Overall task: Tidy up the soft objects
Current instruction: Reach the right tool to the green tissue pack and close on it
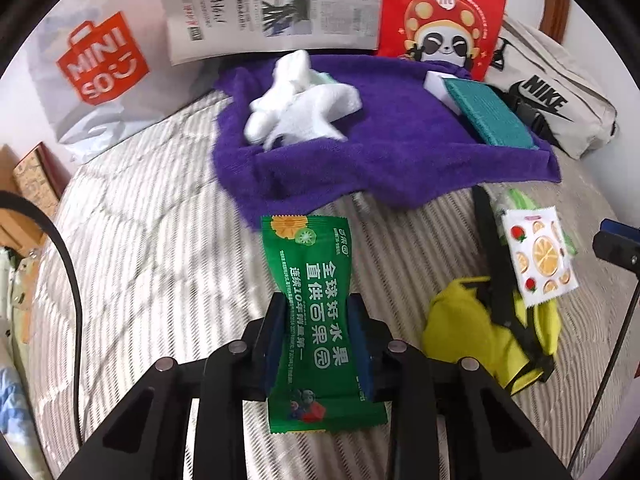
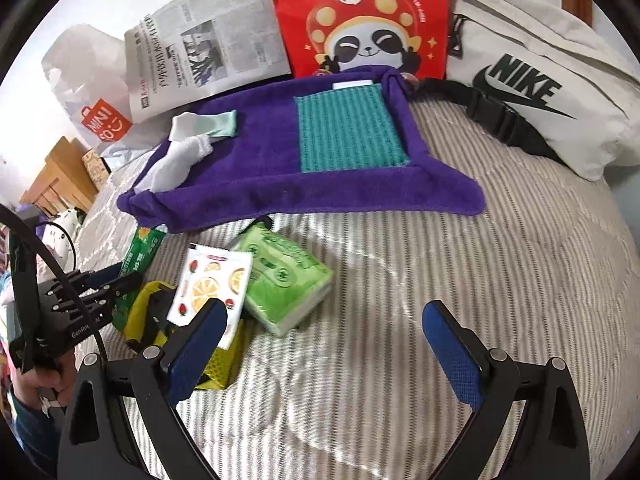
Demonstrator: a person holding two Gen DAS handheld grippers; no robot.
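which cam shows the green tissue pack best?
Right wrist: the green tissue pack lies in full view on the striped bedding. In the left wrist view only a green sliver peeks out behind the fruit-print packet.

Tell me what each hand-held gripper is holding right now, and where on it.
The left hand-held gripper pinches the green snack packet across its middle, squeezing it in. The right hand-held gripper stands open, holding nothing.

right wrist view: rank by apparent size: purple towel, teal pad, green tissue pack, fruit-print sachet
1. purple towel
2. teal pad
3. green tissue pack
4. fruit-print sachet

The last two sit nearer the camera, so their true sizes against the pad are unsure.
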